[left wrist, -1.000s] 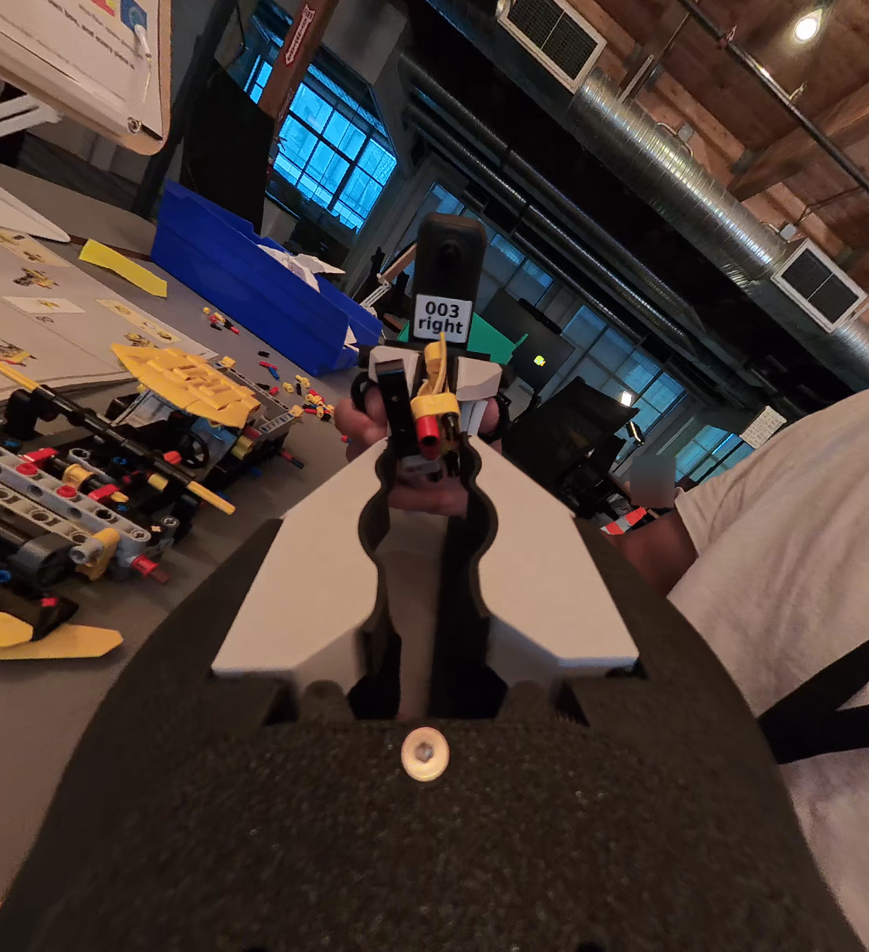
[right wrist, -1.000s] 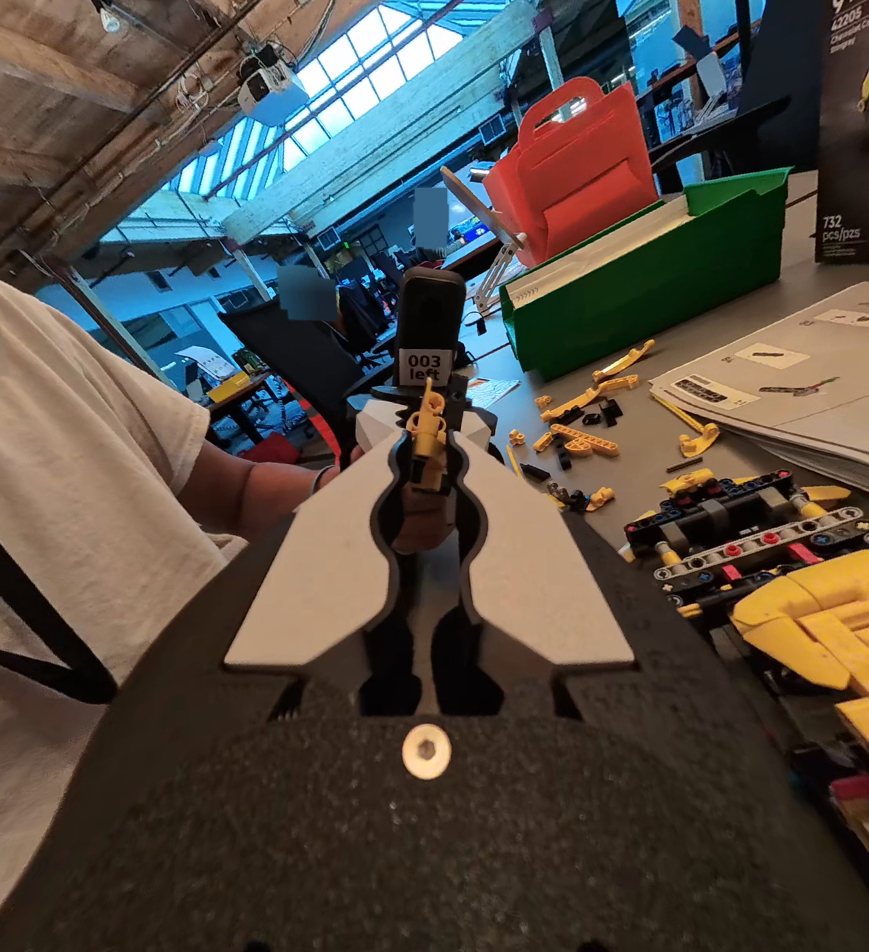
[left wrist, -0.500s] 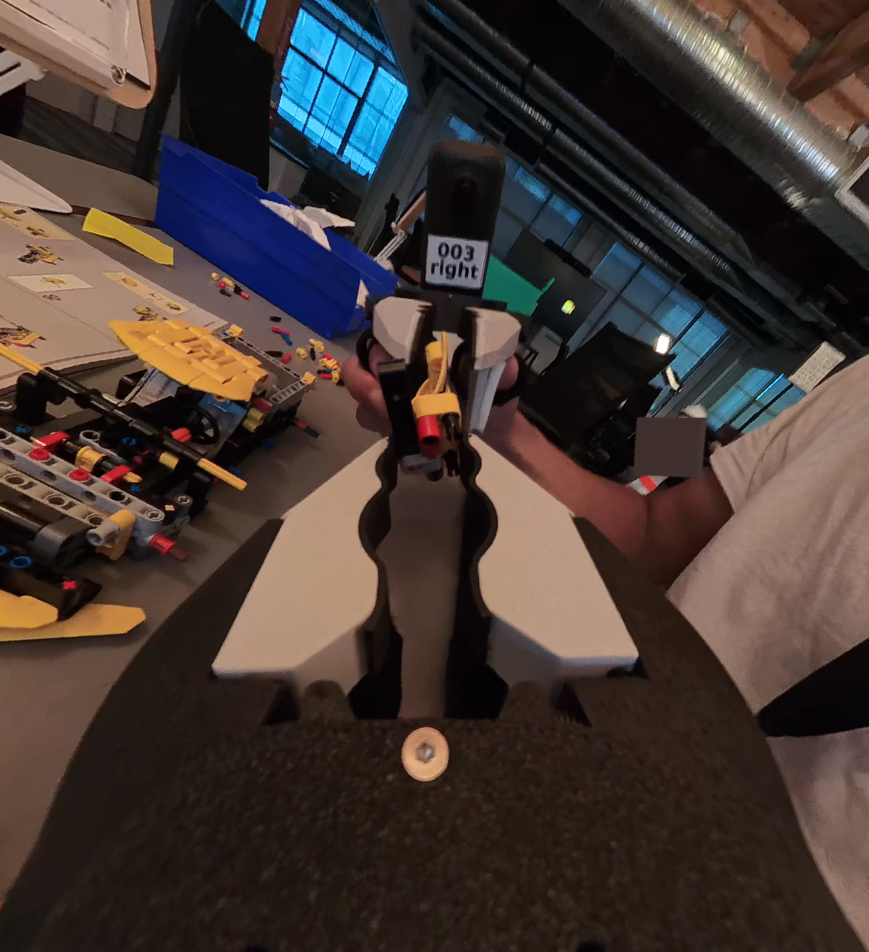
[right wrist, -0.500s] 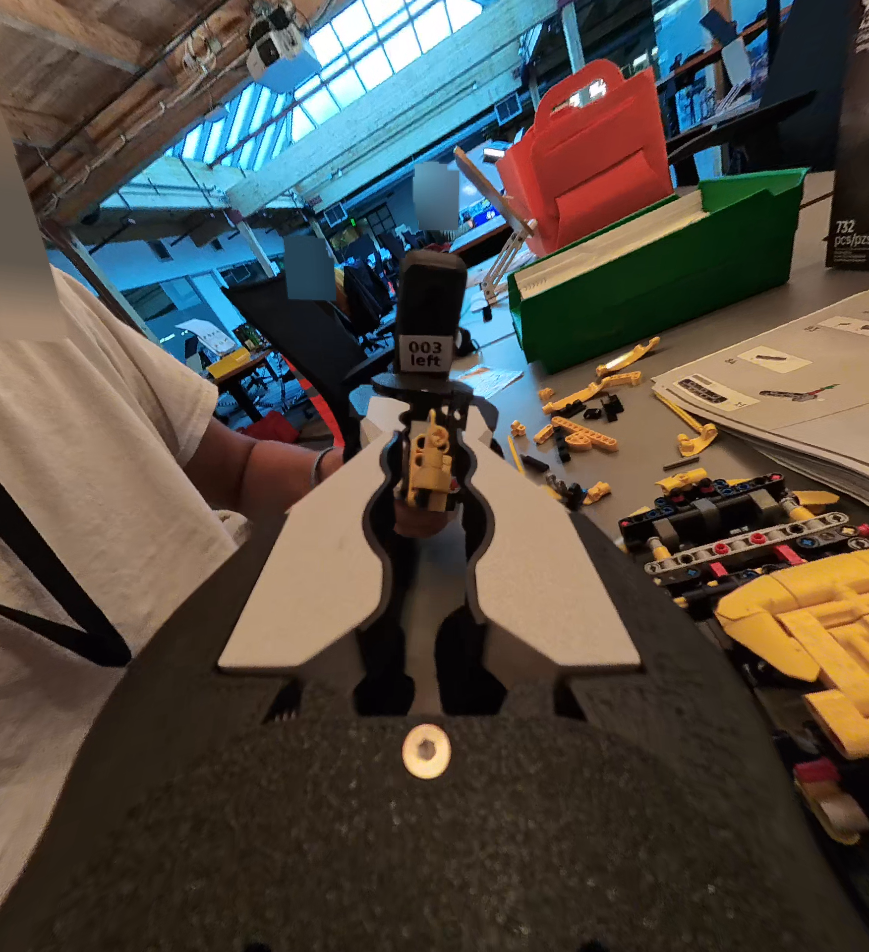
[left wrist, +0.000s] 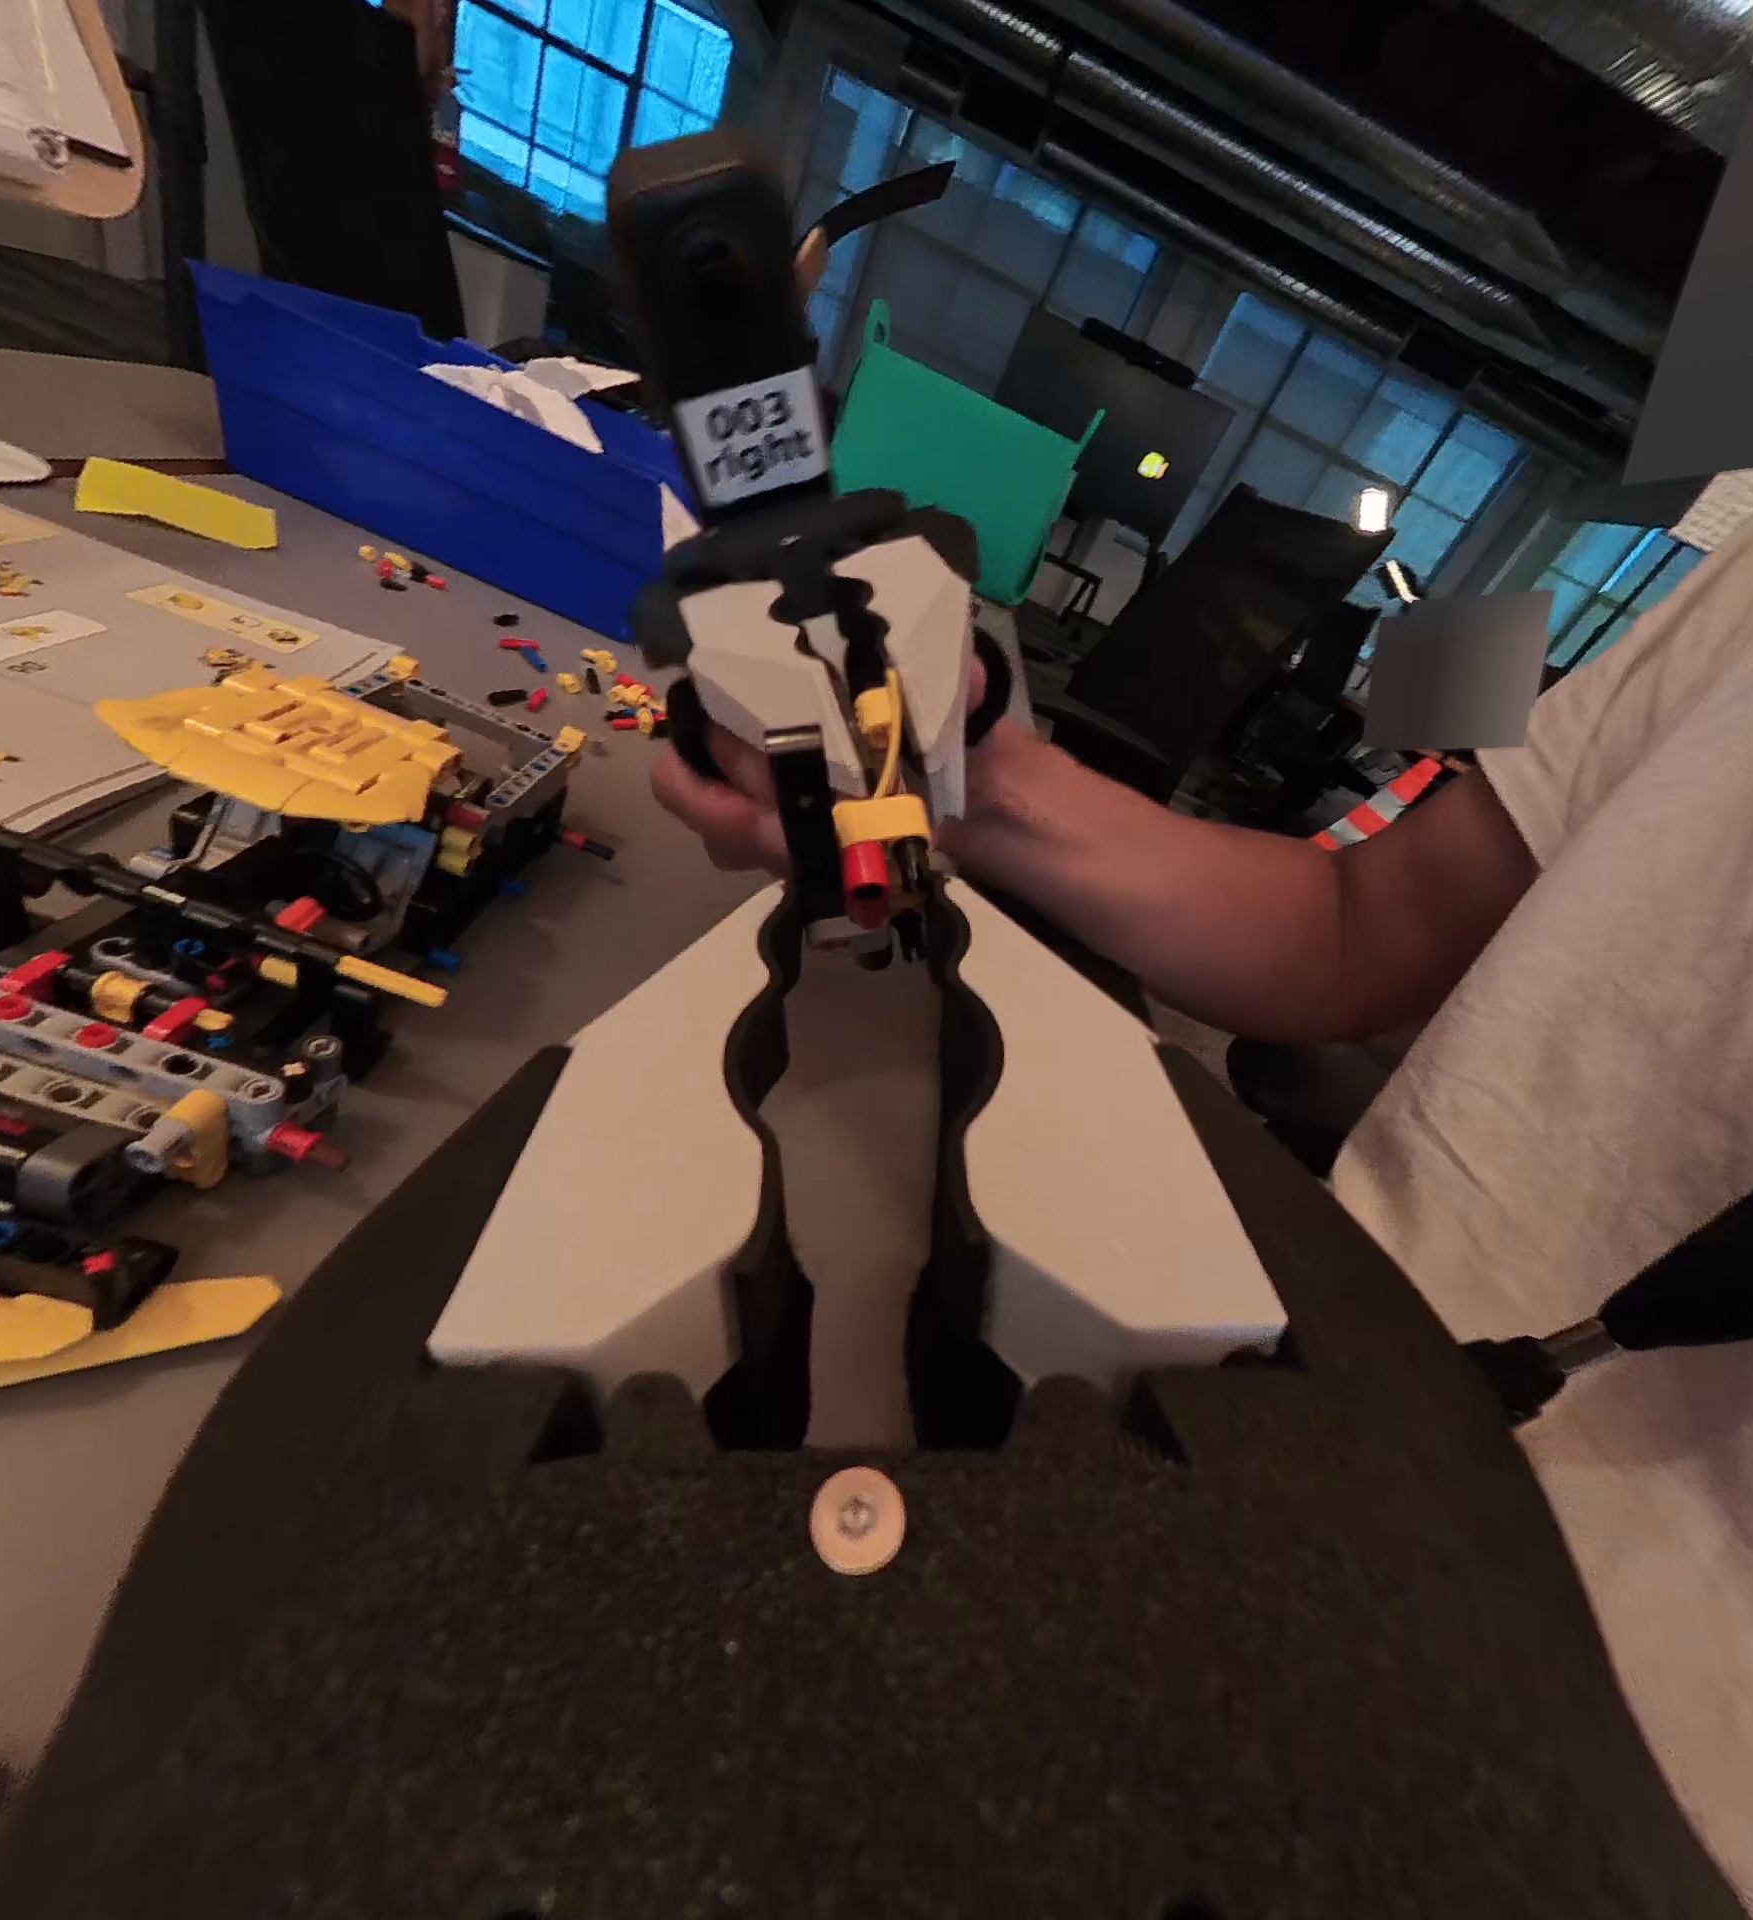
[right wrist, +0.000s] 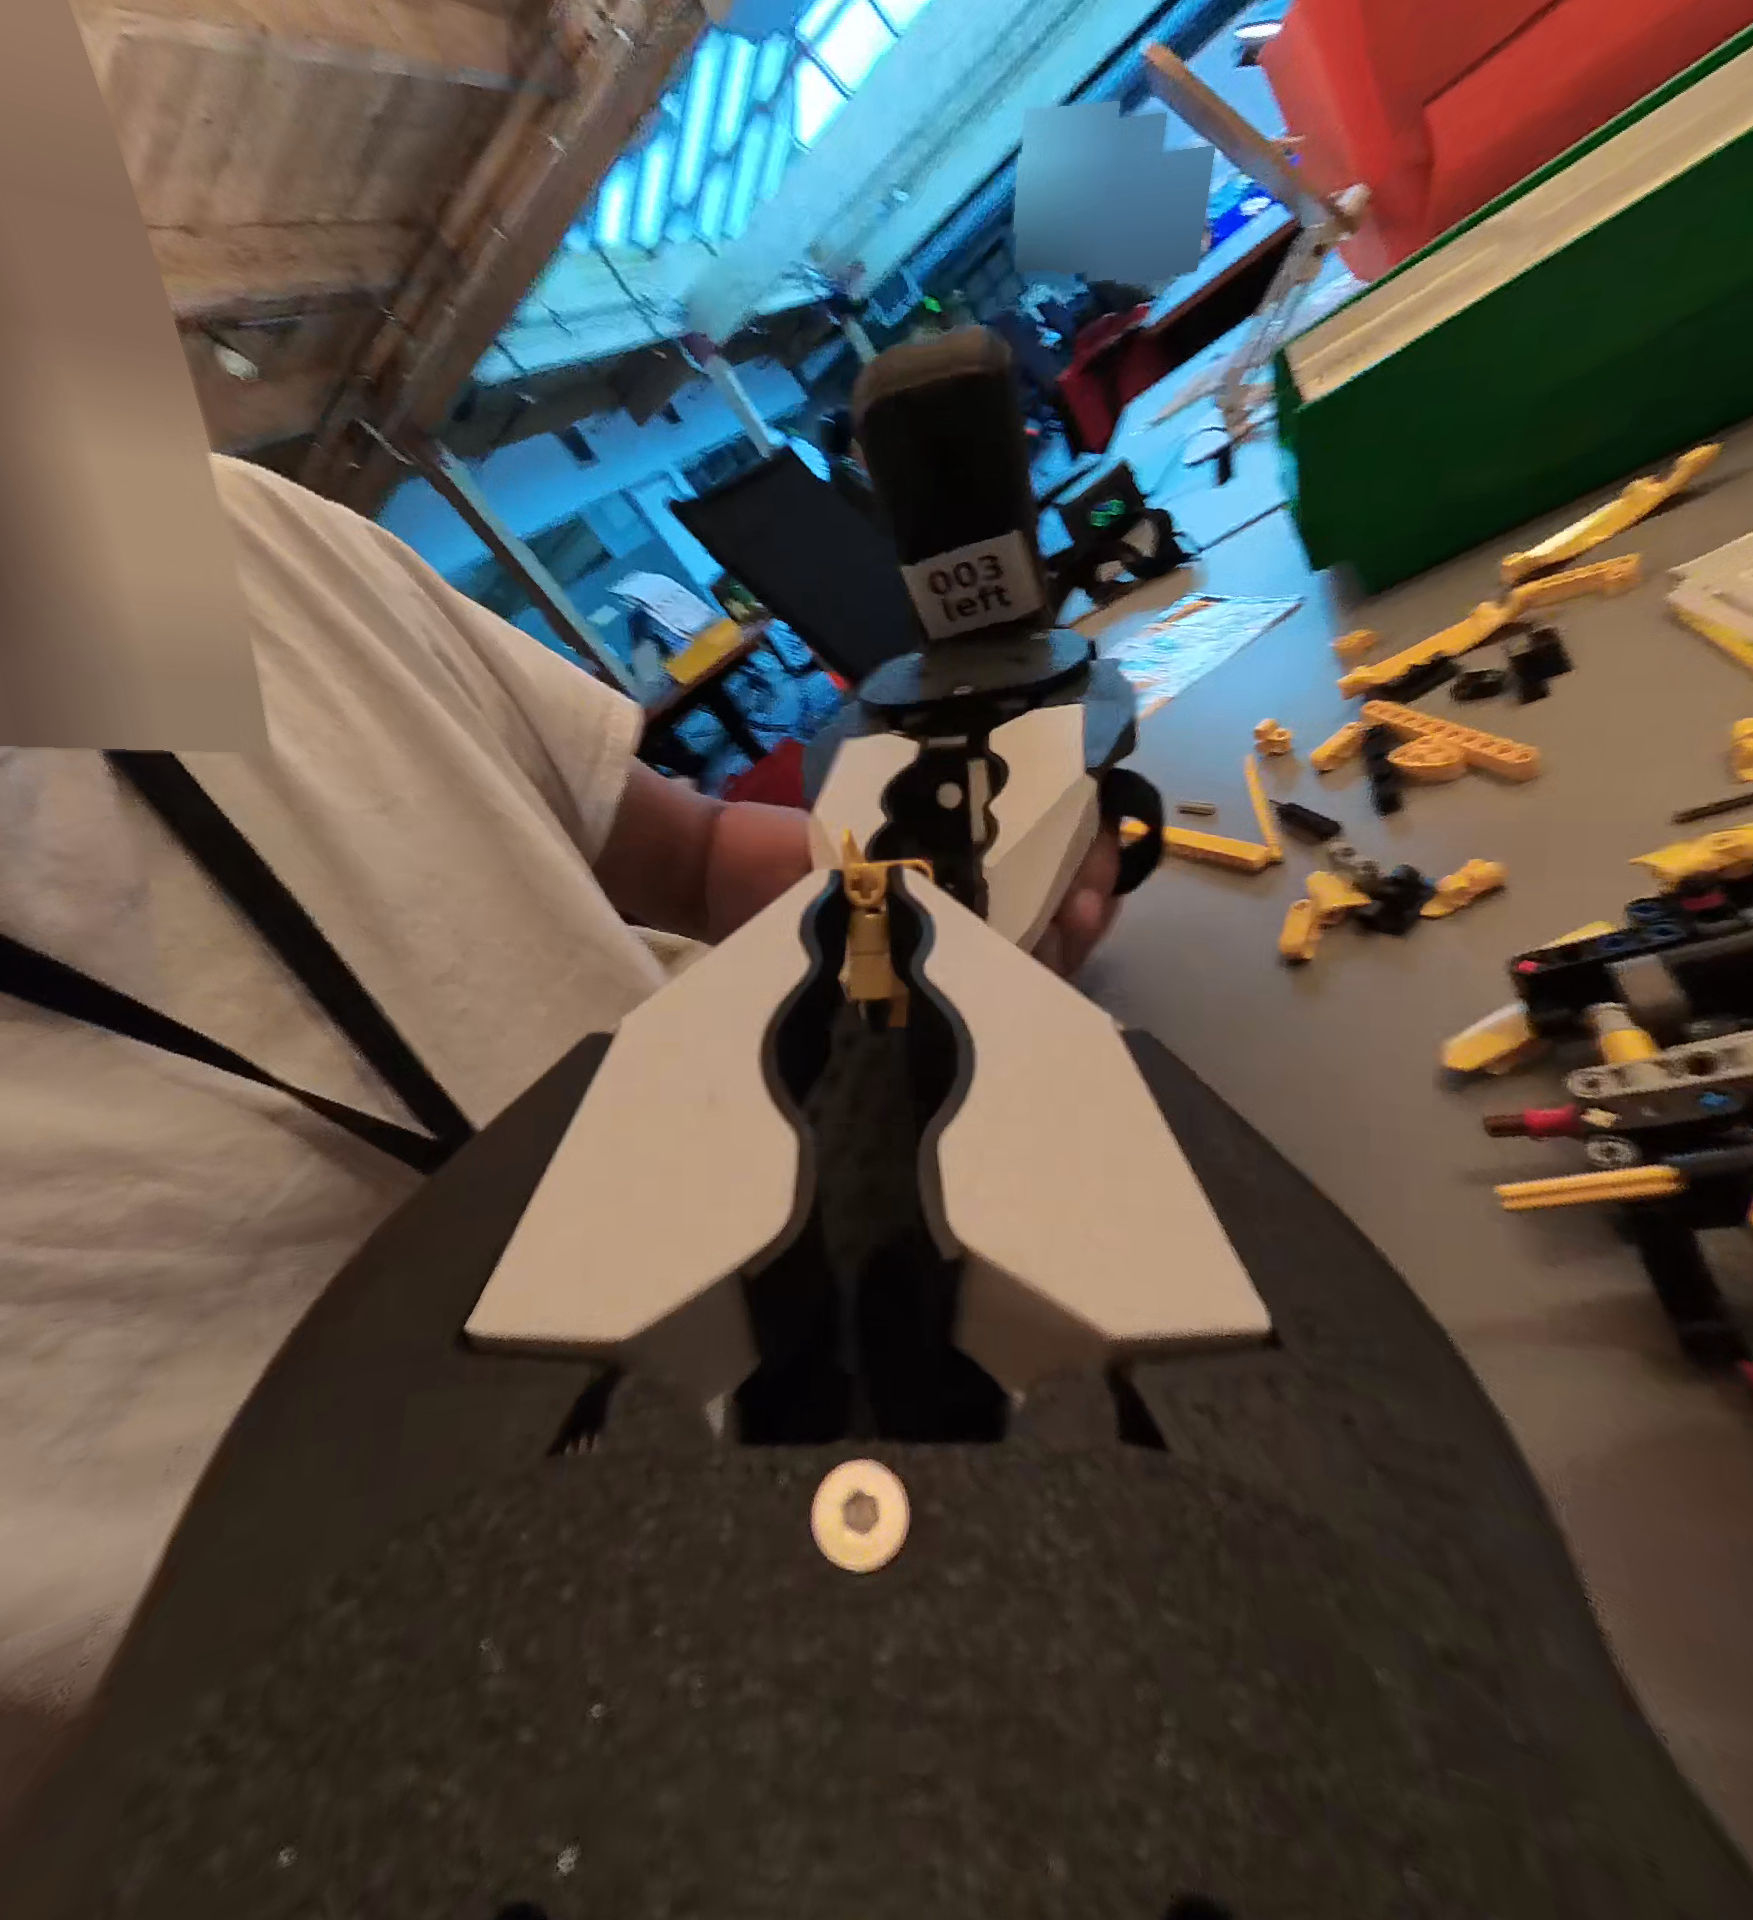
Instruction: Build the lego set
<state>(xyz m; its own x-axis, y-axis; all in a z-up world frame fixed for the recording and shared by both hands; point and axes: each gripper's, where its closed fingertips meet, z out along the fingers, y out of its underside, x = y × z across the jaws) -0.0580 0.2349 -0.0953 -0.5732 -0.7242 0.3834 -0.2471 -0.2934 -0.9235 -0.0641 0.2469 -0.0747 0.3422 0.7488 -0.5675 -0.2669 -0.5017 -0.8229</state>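
Note:
My left gripper (left wrist: 856, 920) is shut on a small sub-assembly (left wrist: 856, 868): a black beam, a yellow connector and a red pin, held in the air above the table. My right gripper (right wrist: 867, 883) faces it tip to tip and is shut on a small yellow piece (right wrist: 867, 935). In the left wrist view, the right gripper (left wrist: 836, 675) leans over the sub-assembly with that yellow piece (left wrist: 877, 712) just above the connector. In the right wrist view, the left gripper (right wrist: 955, 821) sits just behind and right of my fingertips. Whether the two parts are joined is unclear.
A part-built yellow and black car model (left wrist: 280, 748) (right wrist: 1682, 1049) lies on the grey table. Loose yellow and black parts (right wrist: 1423, 727) lie behind it. A blue bin (left wrist: 415, 457), a green bin (right wrist: 1578, 395) and instruction pages (left wrist: 72, 644) ring the work area. The person's white shirt (right wrist: 228, 935) is close by. My left and right fingertips are right by each other.
Both grippers have tilted and drawn closer together. In the right wrist view the left gripper has shifted to the right of my fingertips. Both holds are unchanged.

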